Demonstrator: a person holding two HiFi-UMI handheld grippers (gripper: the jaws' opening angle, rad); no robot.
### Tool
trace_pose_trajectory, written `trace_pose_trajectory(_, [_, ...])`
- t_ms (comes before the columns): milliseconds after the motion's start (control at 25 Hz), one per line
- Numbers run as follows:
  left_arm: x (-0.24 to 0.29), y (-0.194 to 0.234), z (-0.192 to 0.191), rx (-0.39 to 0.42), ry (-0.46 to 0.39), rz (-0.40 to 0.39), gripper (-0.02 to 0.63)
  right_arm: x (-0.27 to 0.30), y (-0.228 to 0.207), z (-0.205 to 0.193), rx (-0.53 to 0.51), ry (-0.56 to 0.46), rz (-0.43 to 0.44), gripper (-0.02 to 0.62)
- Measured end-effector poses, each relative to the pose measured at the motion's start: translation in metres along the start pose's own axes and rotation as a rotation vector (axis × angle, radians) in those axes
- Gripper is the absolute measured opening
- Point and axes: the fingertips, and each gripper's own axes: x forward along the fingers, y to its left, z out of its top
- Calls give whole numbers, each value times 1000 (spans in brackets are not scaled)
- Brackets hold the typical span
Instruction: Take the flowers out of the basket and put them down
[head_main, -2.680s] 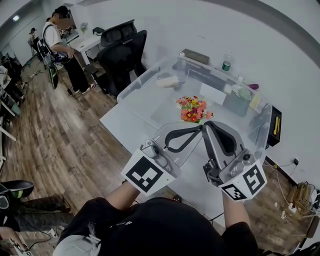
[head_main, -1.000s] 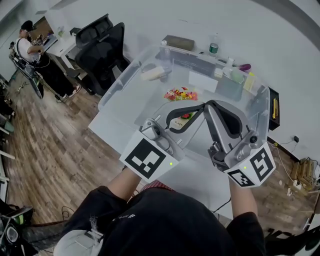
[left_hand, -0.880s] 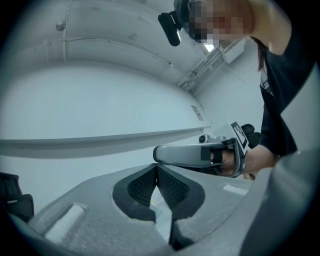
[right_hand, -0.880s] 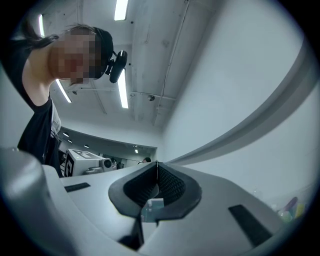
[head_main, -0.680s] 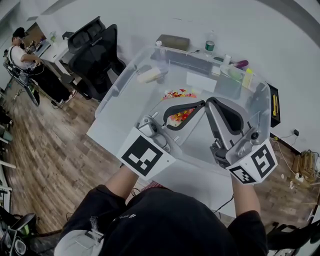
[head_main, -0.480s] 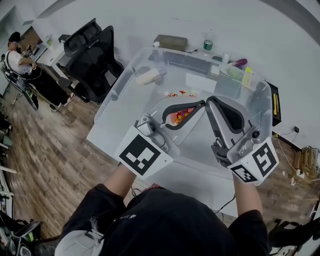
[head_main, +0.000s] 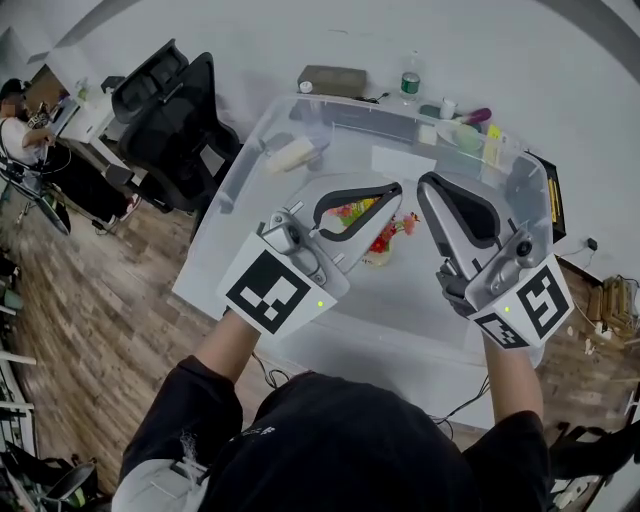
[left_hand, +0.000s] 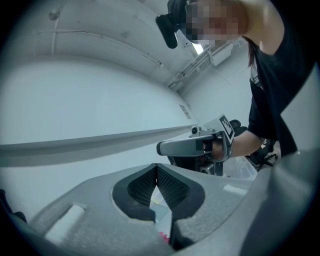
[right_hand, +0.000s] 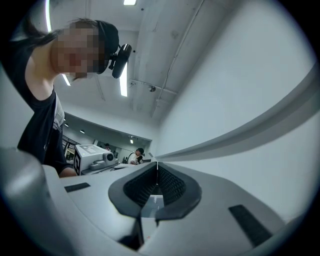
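A small bunch of red, orange and yellow flowers (head_main: 386, 231) stands in a little pale basket (head_main: 378, 257) on the white table inside a clear plastic enclosure. My left gripper (head_main: 396, 189) is shut and empty. It hangs above the bunch and hides part of it in the head view. My right gripper (head_main: 424, 182) is also shut and empty, just right of the flowers. The two tips are close together. In the left gripper view its shut jaws (left_hand: 156, 168) face the right gripper (left_hand: 200, 145). The right gripper view shows its pads (right_hand: 157, 168) pressed together against the wall.
The clear enclosure's wall (head_main: 245, 165) rings the table top. A cream roll (head_main: 290, 155) and a white sheet (head_main: 400, 160) lie beyond the flowers. A bottle (head_main: 408, 85), a dark box (head_main: 332, 80) and small items line the far edge. A black office chair (head_main: 165, 115) stands at the left.
Both grippers have moved forward and up over the table, still shut. The left one now sits over the flowers and covers part of them. The head view has swung slightly.
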Motion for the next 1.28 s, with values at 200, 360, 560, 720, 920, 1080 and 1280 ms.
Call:
trace_pose_trajectory(200, [-10,29,-7,-29,6,32,-9,10,-9,5,-25,28,15,12])
trace_pose_trajectory(360, [-11,40,-8,-25,-1,12,-9,17,-17,10,-91,61,12,12])
trace_pose_trajectory(560, [-12,58,-12,5,-2,34,-9,26,-30,14,-173,98,23,12])
trace_pose_trajectory(720, [-7,73,-13,-14,0,29,-9,37,-46,16,-199,124,28,12])
trace_pose_trajectory(920, [3,83,-16,-40,-3,-4,-9,48,-58,10,-198,131,60,12])
trace_pose_trajectory(1080, [11,84,-31,-77,14,-36,-10,51,-59,-12,-156,138,108,12])
trace_pose_trajectory(1280, [22,82,-60,-146,51,-74,-9,47,-65,-45,-91,141,121,12])
